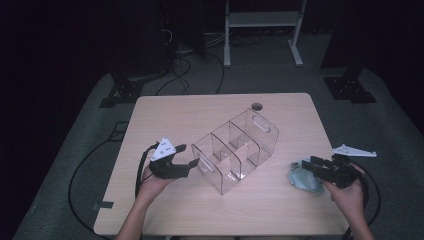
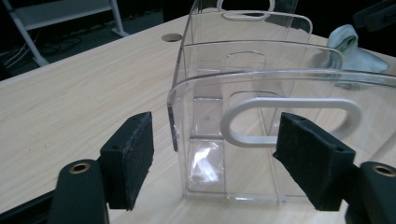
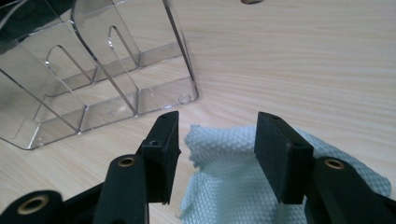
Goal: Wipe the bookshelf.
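A clear plastic organizer with several compartments and a handle cutout at each end stands slantwise in the middle of the table. My left gripper is at its near-left end. In the left gripper view the left gripper is open, with the organizer's end wall just beyond and between the pads, untouched. A pale blue cloth lies at the right front of the table. My right gripper hangs open just over the cloth, with the organizer's corner to its upper left.
A round cable hole sits near the table's far edge. A white bracket lies off the right edge. Cables run over the grey floor at left and behind. A white shelf frame stands at the back.
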`<move>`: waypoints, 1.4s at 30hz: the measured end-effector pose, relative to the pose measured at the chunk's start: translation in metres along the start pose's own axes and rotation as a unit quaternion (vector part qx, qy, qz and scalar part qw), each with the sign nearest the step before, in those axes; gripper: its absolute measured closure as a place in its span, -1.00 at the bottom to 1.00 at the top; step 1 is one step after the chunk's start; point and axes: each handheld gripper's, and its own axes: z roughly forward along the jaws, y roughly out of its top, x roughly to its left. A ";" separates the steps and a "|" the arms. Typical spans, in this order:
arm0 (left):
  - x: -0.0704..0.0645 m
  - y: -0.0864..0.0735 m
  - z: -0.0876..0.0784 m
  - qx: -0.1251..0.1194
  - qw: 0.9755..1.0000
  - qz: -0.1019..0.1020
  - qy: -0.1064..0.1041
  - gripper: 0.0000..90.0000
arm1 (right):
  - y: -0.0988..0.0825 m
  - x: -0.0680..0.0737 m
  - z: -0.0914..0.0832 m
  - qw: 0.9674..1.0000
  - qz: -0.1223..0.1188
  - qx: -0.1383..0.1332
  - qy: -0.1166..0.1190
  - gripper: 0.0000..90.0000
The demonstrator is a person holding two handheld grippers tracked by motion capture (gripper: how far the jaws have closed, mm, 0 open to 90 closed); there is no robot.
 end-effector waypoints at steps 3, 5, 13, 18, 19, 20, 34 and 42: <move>-0.008 0.000 -0.006 0.000 1.000 0.005 -0.005 -0.43 | 0.004 0.002 0.002 1.000 -0.008 0.000 0.004 0.08; -0.016 -0.001 -0.008 0.002 1.000 0.007 -0.010 -0.48 | 0.007 0.003 0.003 1.000 -0.008 -0.001 0.010 0.06; -0.041 0.000 -0.010 -0.001 0.999 0.017 -0.030 -0.54 | 0.020 0.008 0.017 0.999 -0.024 0.001 0.033 0.03; -0.057 -0.002 -0.008 -0.004 0.999 0.014 -0.036 -0.58 | 0.029 0.010 0.027 0.998 -0.037 -0.005 0.046 -0.06; -0.060 -0.002 -0.007 -0.004 0.999 0.013 -0.038 -0.59 | 0.031 0.011 0.029 0.998 -0.037 -0.007 0.050 -0.08; -0.063 -0.002 -0.005 -0.002 0.999 0.011 -0.043 -0.60 | 0.032 0.011 0.031 0.998 -0.043 -0.009 0.052 -0.10; -0.085 0.003 0.014 0.008 0.999 0.011 -0.034 -0.75 | 0.058 0.020 0.061 0.996 -0.062 -0.013 0.064 -0.12; -0.088 0.004 0.020 0.012 1.000 0.006 -0.001 -0.77 | 0.068 0.027 0.076 0.996 -0.062 -0.009 0.056 0.05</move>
